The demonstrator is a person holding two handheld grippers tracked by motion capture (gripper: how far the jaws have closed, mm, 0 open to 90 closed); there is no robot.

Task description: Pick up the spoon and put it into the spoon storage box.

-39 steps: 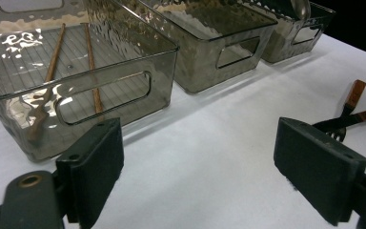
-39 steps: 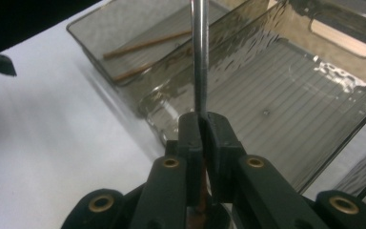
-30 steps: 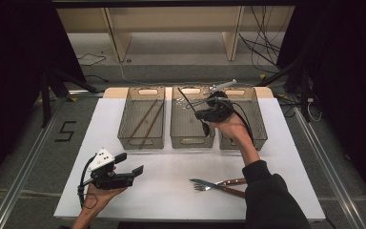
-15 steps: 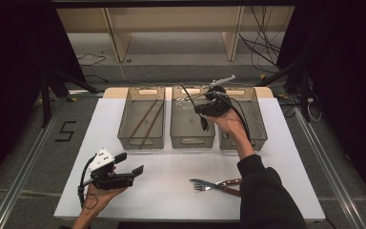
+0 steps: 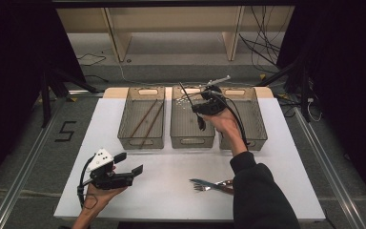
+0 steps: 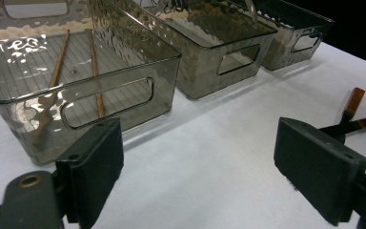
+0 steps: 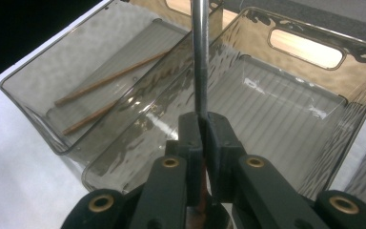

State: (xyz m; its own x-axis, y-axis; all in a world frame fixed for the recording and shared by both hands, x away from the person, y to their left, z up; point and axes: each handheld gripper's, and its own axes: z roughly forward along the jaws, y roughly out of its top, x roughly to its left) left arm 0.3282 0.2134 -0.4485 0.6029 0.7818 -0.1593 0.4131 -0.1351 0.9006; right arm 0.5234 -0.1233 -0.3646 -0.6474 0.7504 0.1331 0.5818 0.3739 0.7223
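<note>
My right gripper [image 5: 210, 93] [image 7: 201, 121] hovers over the middle smoky bin [image 5: 192, 140] [image 7: 286, 114]. Its jaws are shut on the thin silver stem of a metal utensil [image 5: 219, 79] [image 7: 199, 52], which sticks out beyond the fingertips. A brownish handle end shows low between the jaws. My left gripper [image 5: 128, 163] [image 6: 195, 138] rests near the table's front left, open, with nothing between its black pads [image 6: 97, 171]. Two wooden chopsticks [image 5: 145, 119] [image 6: 95, 71] [image 7: 109, 78] lie in the left bin [image 5: 140, 142] [image 6: 105, 98].
A third bin [image 5: 255, 138] [image 6: 295, 45] stands to the right of the middle one. A fork [image 5: 202, 185] and other cutlery with wooden handles [image 5: 226, 183] [image 6: 352, 102] lie on the white table top [image 5: 171, 171] beside the right sleeve. Shelving and cables lie beyond the table.
My right gripper has shifted a little to the left with the utensil, further over the middle bin. The left gripper has kept still.
</note>
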